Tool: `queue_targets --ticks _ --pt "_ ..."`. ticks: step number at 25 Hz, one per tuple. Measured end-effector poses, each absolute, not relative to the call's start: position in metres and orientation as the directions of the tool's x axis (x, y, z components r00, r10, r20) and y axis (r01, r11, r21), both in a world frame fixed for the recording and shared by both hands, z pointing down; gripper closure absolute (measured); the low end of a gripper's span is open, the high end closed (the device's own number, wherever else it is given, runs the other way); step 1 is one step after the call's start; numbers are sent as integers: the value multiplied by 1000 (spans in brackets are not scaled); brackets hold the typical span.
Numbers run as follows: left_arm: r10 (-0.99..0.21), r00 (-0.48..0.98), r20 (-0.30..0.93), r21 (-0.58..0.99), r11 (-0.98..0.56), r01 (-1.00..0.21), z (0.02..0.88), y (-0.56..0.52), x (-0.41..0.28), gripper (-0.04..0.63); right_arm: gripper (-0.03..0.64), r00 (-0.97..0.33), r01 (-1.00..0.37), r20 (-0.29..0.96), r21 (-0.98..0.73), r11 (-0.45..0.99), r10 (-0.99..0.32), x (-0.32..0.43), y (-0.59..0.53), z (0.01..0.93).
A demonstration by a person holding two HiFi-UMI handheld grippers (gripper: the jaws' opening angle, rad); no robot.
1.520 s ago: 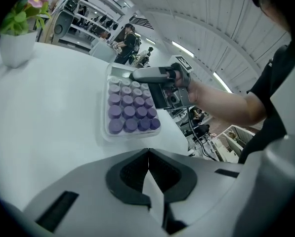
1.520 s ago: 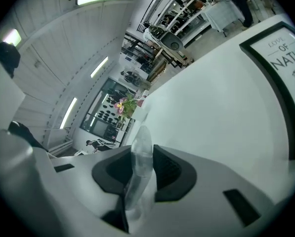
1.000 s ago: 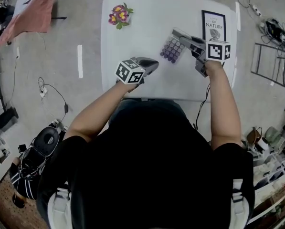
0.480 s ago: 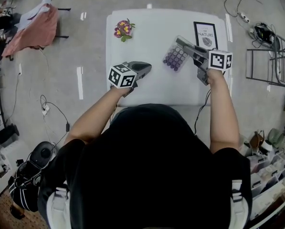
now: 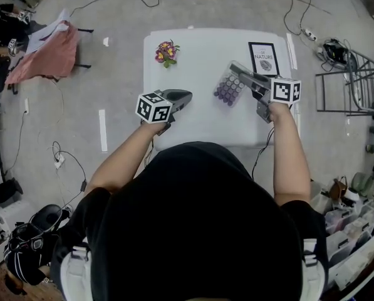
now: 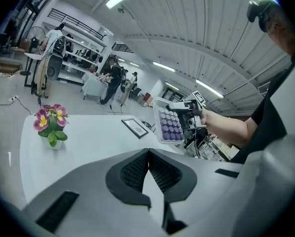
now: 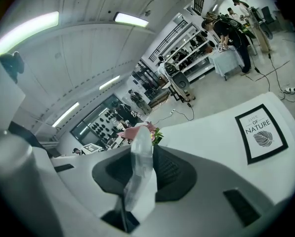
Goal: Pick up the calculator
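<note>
The calculator (image 5: 227, 88) is a clear-cased slab with purple keys, held tilted in the air above the white table (image 5: 199, 61). My right gripper (image 5: 238, 73) is shut on its edge; in the right gripper view the calculator (image 7: 140, 174) stands edge-on between the pads. The left gripper view shows the calculator (image 6: 169, 125) key-side on, with the right gripper (image 6: 180, 106) above it. My left gripper (image 5: 185, 96) hovers over the table's near left part, jaws together with nothing between them (image 6: 148, 154).
A small pot of pink and yellow flowers (image 5: 166, 52) stands at the table's far left. A framed print (image 5: 264, 58) lies at the far right. Cables, a metal rack (image 5: 353, 83) and a chair with red cloth (image 5: 46, 52) surround the table.
Both grippers have risen above the table, the right one carrying the calculator with it. The table looks smaller and farther below than before.
</note>
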State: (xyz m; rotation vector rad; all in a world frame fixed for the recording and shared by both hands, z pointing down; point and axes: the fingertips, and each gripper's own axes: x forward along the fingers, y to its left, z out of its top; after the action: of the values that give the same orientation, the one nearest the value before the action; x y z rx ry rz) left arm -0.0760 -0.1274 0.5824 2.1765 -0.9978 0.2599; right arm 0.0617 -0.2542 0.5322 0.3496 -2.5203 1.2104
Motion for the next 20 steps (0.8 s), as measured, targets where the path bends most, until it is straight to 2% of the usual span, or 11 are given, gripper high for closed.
queue_targets --ticks 20 --pt "-553 716 425 520 -498 -694 561 -107 -77 577 509 -908 -393 399 -695 602 -131 85 -201 521"
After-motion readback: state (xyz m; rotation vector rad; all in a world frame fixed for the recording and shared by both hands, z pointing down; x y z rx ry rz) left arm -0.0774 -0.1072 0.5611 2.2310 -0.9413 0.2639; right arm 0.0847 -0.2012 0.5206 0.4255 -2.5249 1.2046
